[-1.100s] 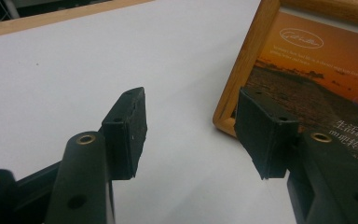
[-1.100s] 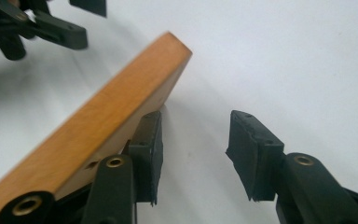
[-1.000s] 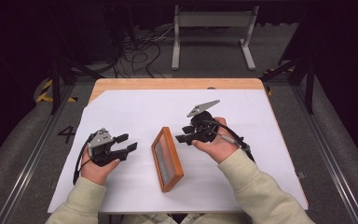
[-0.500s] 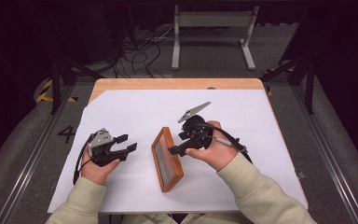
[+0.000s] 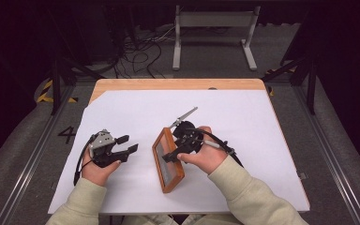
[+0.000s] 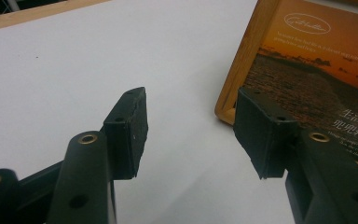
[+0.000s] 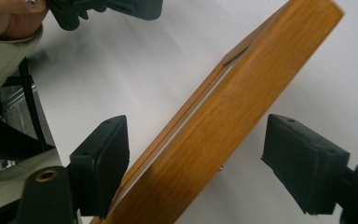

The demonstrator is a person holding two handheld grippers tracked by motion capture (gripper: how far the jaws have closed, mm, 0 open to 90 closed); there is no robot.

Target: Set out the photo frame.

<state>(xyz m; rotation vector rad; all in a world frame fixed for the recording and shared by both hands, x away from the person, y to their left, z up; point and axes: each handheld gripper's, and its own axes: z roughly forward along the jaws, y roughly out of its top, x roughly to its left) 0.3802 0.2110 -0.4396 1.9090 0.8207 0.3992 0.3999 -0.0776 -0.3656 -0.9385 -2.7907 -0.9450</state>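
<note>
Partly hidden in the high view: the right long edge of the flat rectangular wooden picture frame, covered by the black right gripper and the hand behind it. Impossible to tell there whether the frame lies flat or is tipped up on one edge. Cut off in the left gripper view: most of the frame, leaving only one corner with an orange sunset print, a small white oval logo and some white lettering too small to read. Cut off as well in the right gripper view: both ends of the frame, seen only as a broad light-brown wooden edge with a thin dark groove, running diagonally from bottom left to upper right.

Located in the lower centre of the high view, on the white paper sheet over the light wooden table, long side pointing away and slightly left. Orange-brown wood rim, grey glare over the picture from above.

Right gripper jaws spread, one on each side of the frame's edge, the left one very near the wood, the right one clearly apart from it. Contact hard to judge.

Black left gripper in the lower left of the high view, resting near the paper, well apart from the frame. Its jaws spread wide with nothing between them, the frame corner just beyond the right jaw.
</note>
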